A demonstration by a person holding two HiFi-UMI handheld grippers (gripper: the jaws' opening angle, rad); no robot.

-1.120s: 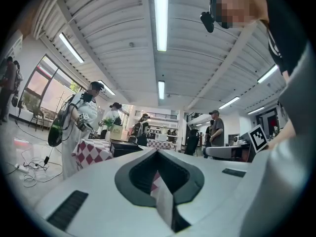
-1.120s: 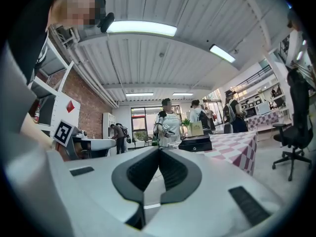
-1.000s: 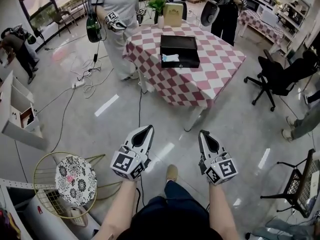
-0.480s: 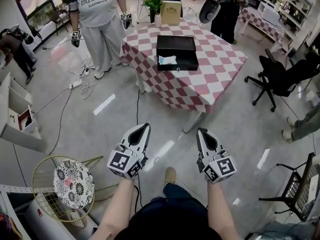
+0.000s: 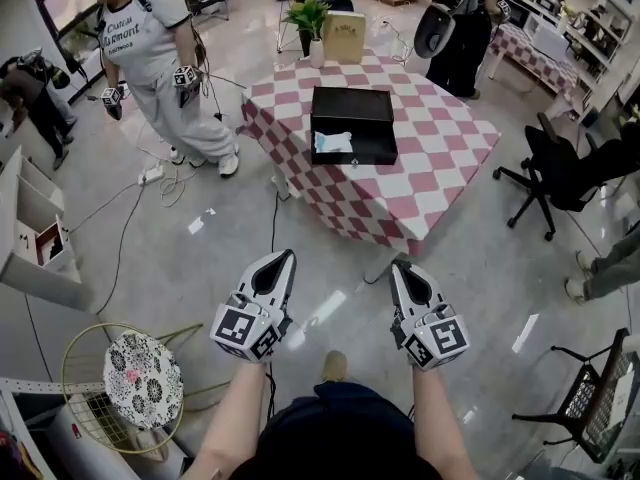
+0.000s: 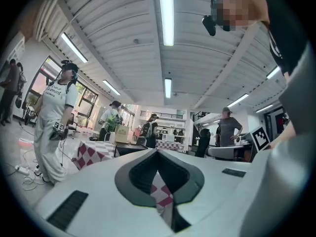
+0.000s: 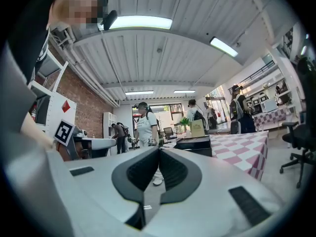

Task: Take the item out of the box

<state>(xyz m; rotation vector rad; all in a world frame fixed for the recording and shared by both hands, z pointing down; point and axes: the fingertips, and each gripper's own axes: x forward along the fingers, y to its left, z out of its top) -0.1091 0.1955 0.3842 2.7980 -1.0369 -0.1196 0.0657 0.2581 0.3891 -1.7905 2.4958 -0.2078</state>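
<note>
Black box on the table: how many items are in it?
1: a pale item lies at the left near side of the black box; its near wall may hide more.

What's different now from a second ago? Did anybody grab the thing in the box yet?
The person in grey walked away from the table, leftward in the head view. The table and black box sit slightly lower in view, so the wearer has probably stepped closer. Nothing was grabbed: the pale item still lies in the box; the left gripper and right gripper stay shut and empty.
</note>
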